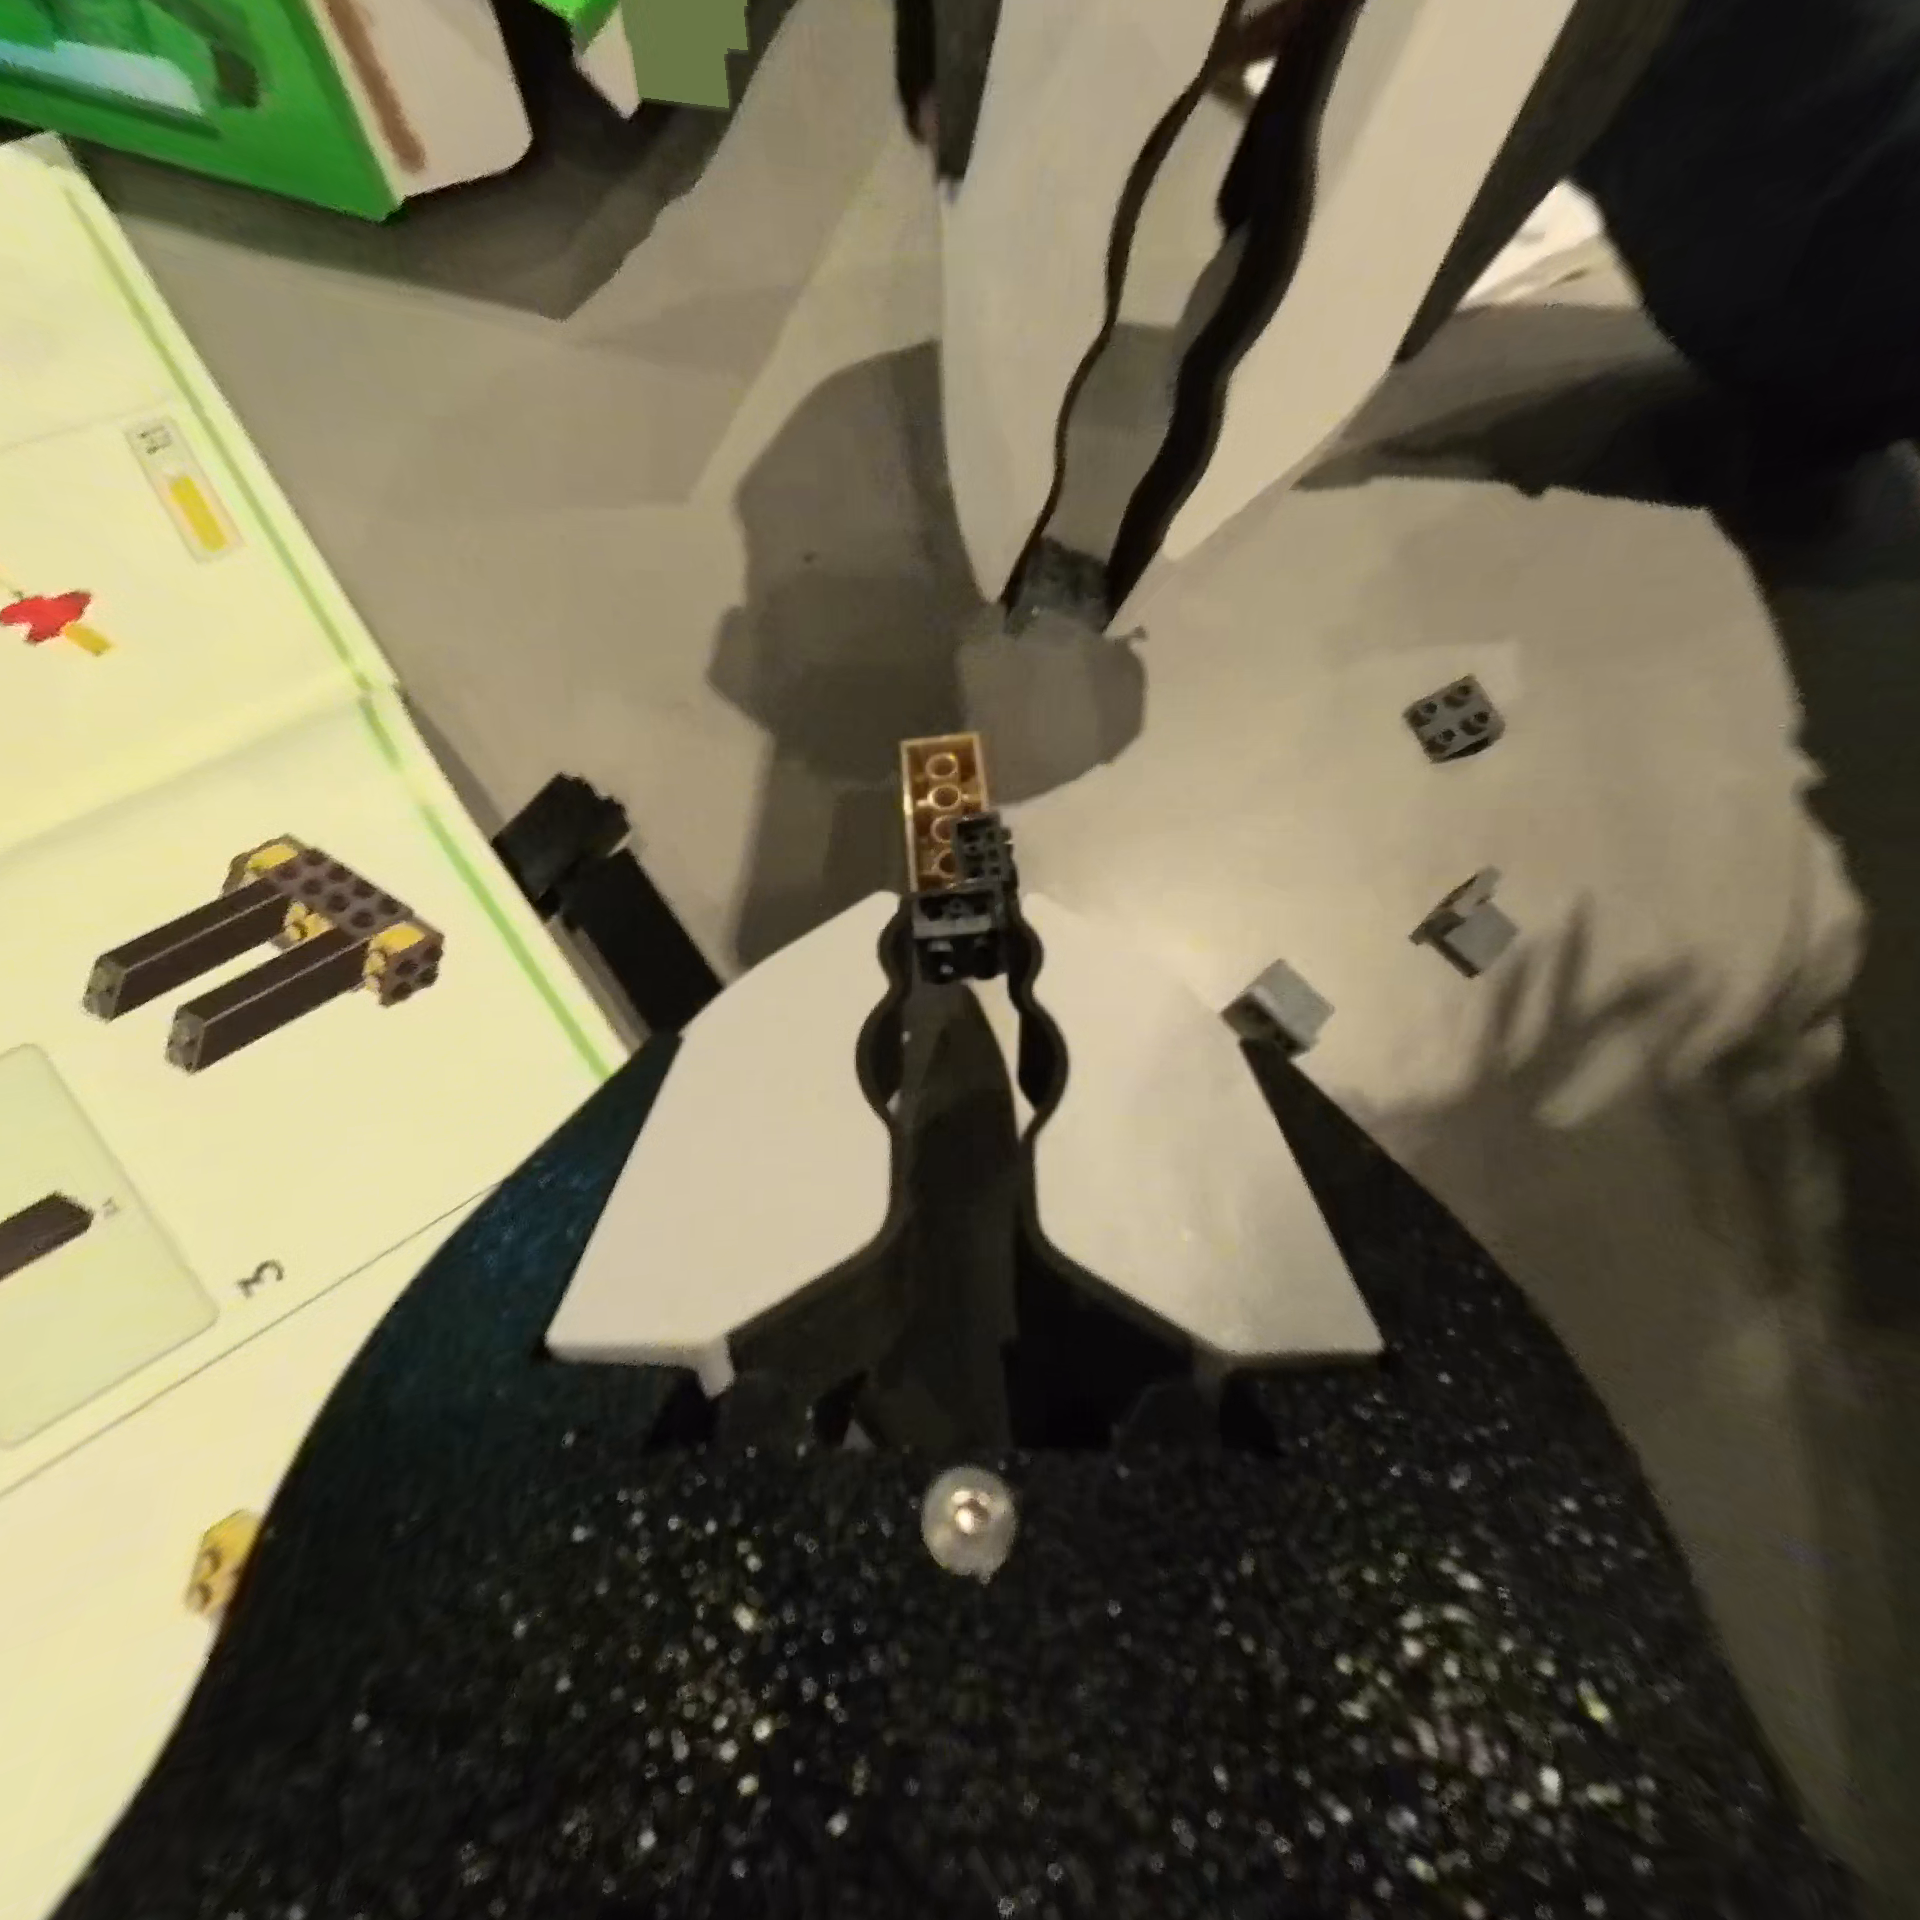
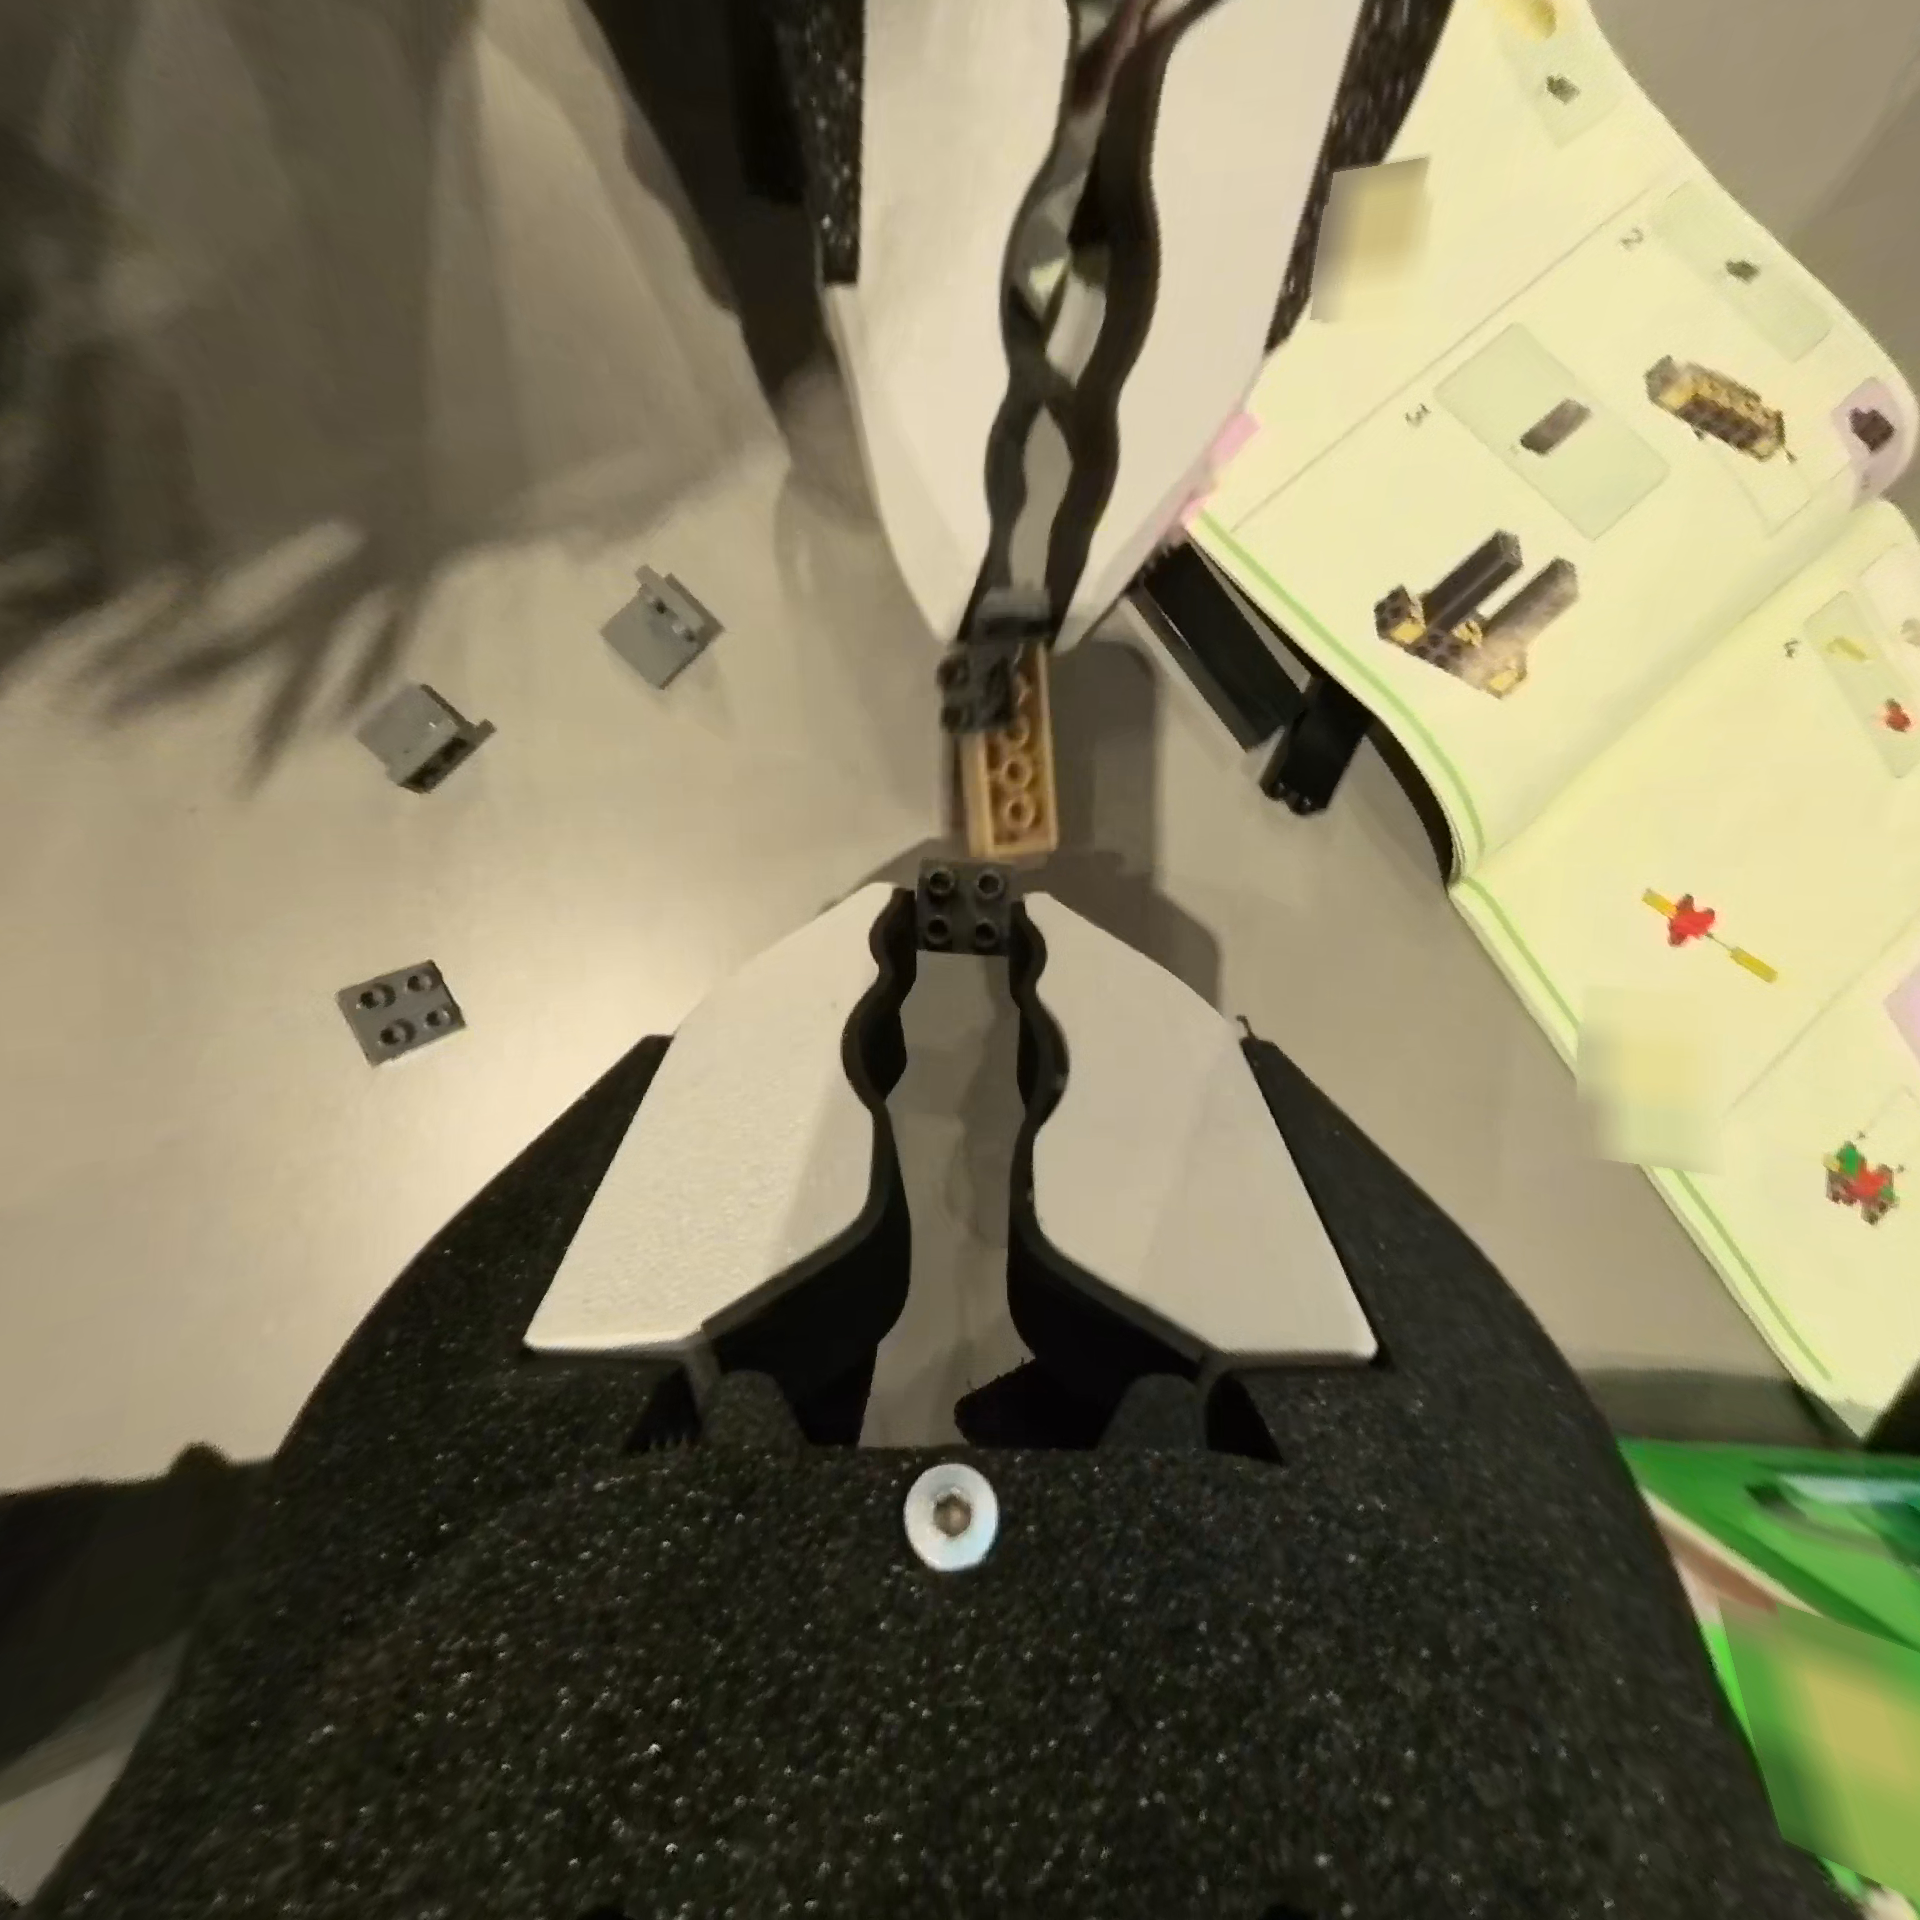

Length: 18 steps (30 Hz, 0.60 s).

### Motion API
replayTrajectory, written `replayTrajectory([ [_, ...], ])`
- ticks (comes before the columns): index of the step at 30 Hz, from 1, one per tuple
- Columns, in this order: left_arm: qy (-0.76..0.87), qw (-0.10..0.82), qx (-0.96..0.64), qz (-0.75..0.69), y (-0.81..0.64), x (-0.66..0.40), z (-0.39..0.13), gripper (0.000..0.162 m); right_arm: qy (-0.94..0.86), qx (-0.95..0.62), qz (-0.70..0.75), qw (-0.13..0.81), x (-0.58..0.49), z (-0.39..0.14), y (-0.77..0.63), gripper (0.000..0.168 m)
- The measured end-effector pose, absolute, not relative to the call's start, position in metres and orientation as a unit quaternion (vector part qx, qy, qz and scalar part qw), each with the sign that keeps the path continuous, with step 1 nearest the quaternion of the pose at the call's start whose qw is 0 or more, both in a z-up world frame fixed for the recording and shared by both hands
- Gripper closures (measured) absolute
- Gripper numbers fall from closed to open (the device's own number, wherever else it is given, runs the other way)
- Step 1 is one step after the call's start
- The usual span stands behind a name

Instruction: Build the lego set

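My left gripper [image 1: 958, 940] is shut on a small black brick joined to a tan plate [image 1: 940, 805], which points away from it, underside up. Another small black piece [image 1: 985, 847] sits on the plate. My right gripper [image 2: 964, 925] is shut on a black 2x2 brick [image 2: 964, 906], studs up. The two grippers face each other tip to tip above the white table. In the right wrist view the tan plate [image 2: 1008, 779] ends just in front of the black 2x2 brick. The right gripper [image 1: 1060, 592] shows far off in the left wrist view, and the left gripper [image 2: 1000, 613] in the right wrist view.
Three grey pieces lie on the table: a 2x2 plate [image 2: 400, 1008] and two brackets [image 2: 421, 738] [image 2: 662, 623]. Long black bricks [image 2: 1294, 743] lie by the open instruction booklet [image 2: 1621, 748]. A green box [image 1: 260, 104] stands beyond the booklet.
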State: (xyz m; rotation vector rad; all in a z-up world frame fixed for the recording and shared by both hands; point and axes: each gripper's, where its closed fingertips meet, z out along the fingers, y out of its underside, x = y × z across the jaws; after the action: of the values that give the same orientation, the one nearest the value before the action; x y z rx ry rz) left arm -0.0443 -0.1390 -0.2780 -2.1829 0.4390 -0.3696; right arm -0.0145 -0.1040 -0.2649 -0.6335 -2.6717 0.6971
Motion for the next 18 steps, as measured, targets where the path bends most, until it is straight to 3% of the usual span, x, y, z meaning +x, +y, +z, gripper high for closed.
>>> replayTrajectory([
  [6,0.187,0.401,-0.889,-0.119,-0.141,-0.049,-0.293,0.144,-0.941,-0.236,0.178,0.165,-0.019,-0.283,-0.087,0.151],
  [10,0.199,0.4,-0.89,-0.093,-0.14,-0.051,-0.293,0.125,-0.945,-0.247,0.157,0.146,-0.017,-0.296,-0.082,0.152],
  [16,0.221,0.389,-0.892,-0.069,-0.141,-0.051,-0.299,0.126,-0.941,-0.262,0.172,0.131,-0.016,-0.296,-0.085,0.151],
  [18,0.223,0.387,-0.893,-0.062,-0.141,-0.052,-0.3,0.126,-0.938,-0.268,0.177,0.129,-0.016,-0.295,-0.086,0.142],
])
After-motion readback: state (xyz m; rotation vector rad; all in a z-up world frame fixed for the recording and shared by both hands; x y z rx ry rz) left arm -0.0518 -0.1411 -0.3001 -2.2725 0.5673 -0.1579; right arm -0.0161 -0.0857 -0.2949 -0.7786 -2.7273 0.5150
